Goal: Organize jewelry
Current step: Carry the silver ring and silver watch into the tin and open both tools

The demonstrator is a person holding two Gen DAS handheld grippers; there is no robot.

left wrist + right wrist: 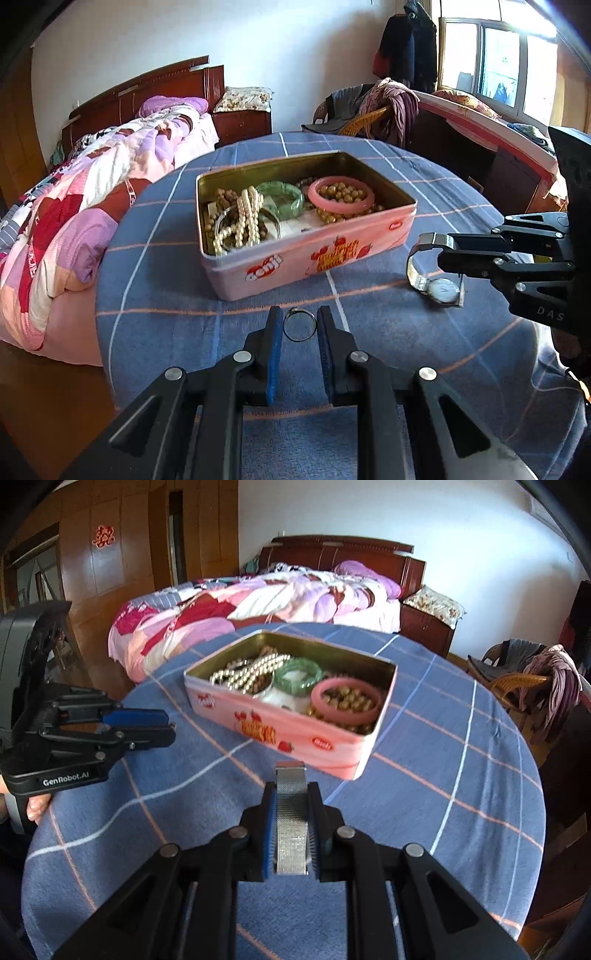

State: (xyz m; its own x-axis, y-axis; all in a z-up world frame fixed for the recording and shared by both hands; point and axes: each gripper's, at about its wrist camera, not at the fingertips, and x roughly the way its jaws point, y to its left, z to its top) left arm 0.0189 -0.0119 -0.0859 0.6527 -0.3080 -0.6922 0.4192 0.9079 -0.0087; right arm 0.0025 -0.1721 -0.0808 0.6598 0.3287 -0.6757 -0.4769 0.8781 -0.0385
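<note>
A pink tin box stands open on the round table, holding pearl strands, a green bangle and a pink bangle over gold beads. My left gripper is shut on a thin silver ring, just in front of the box. My right gripper is shut on the mesh strap of a silver watch; in the left wrist view the watch hangs from its fingers with its face near the cloth, right of the box.
The table carries a blue checked cloth. A bed with a pink quilt stands to the left. A wicker chair with clothes and a desk by the window stand beyond the table.
</note>
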